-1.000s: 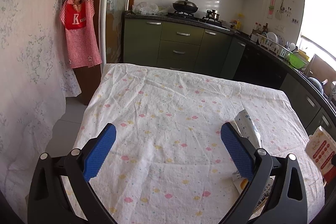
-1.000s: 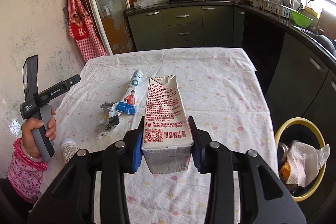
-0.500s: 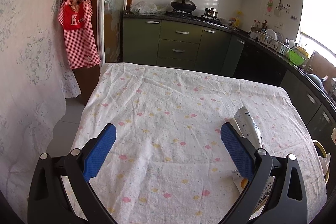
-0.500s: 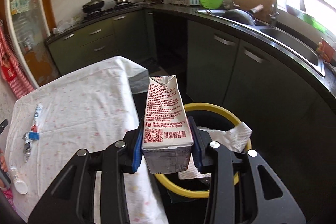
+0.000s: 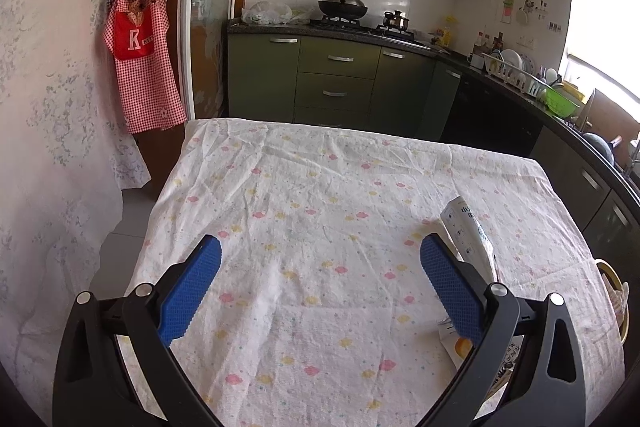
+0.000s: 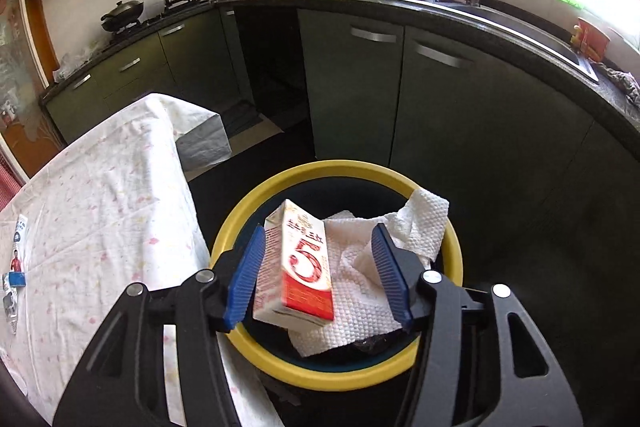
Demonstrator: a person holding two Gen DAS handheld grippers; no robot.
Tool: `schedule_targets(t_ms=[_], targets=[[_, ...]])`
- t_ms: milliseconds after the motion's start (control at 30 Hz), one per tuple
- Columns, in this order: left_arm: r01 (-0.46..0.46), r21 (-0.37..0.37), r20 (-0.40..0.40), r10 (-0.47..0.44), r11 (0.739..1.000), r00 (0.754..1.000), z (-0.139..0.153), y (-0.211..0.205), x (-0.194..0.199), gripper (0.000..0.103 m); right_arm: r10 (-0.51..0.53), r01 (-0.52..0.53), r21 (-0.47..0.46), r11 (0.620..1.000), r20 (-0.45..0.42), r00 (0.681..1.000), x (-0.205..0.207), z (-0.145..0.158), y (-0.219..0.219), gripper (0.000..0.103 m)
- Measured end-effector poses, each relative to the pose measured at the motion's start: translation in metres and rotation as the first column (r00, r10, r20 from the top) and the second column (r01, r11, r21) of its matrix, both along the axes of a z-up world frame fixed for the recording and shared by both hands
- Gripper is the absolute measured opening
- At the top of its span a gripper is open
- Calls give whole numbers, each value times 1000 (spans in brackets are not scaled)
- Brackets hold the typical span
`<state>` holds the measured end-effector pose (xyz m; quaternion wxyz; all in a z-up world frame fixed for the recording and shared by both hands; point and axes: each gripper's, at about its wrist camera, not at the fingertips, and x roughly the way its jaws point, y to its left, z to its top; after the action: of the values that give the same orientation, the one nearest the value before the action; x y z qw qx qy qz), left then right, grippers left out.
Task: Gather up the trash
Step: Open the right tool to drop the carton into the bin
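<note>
My right gripper (image 6: 320, 275) is open above the yellow-rimmed trash bin (image 6: 240, 215). A red and white milk carton (image 6: 298, 267) lies between the pads, released, over white paper towels (image 6: 400, 231) in the bin. My left gripper (image 5: 320, 283) is open and empty above the table with the flowered cloth (image 5: 320, 187). A white toothpaste tube (image 5: 468, 235) lies just behind its right pad, with wrappers (image 5: 460, 345) beneath. The tube (image 6: 18, 251) also shows in the right wrist view at the far left.
The bin rim (image 5: 612, 275) shows past the table's right edge in the left wrist view. Dark green cabinets (image 6: 440, 107) curve behind the bin. A red checked apron (image 5: 140, 47) hangs on the left wall. The table edge (image 6: 192, 195) is next to the bin.
My right gripper moved over the bin and opened, and the carton has dropped free and rolled onto its side. The left gripper has hardly moved.
</note>
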<state>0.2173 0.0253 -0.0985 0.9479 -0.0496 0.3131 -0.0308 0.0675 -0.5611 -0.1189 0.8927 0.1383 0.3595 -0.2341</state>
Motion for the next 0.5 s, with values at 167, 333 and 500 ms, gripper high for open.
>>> schedule_targets(t_ms=[167, 333, 500], targets=[[28, 2, 12, -28, 1000, 1000, 3, -5, -3, 98, 68, -68, -30, 997, 11, 998, -16, 11, 28, 58], [115, -17, 16, -115, 993, 993, 18, -12, -13, 98, 127, -127, -20, 992, 28, 991, -28, 16, 42, 58], [226, 9, -10, -226, 974, 974, 38, -25, -38, 98, 152, -152, -11, 988, 42, 987, -34, 18, 50, 59]])
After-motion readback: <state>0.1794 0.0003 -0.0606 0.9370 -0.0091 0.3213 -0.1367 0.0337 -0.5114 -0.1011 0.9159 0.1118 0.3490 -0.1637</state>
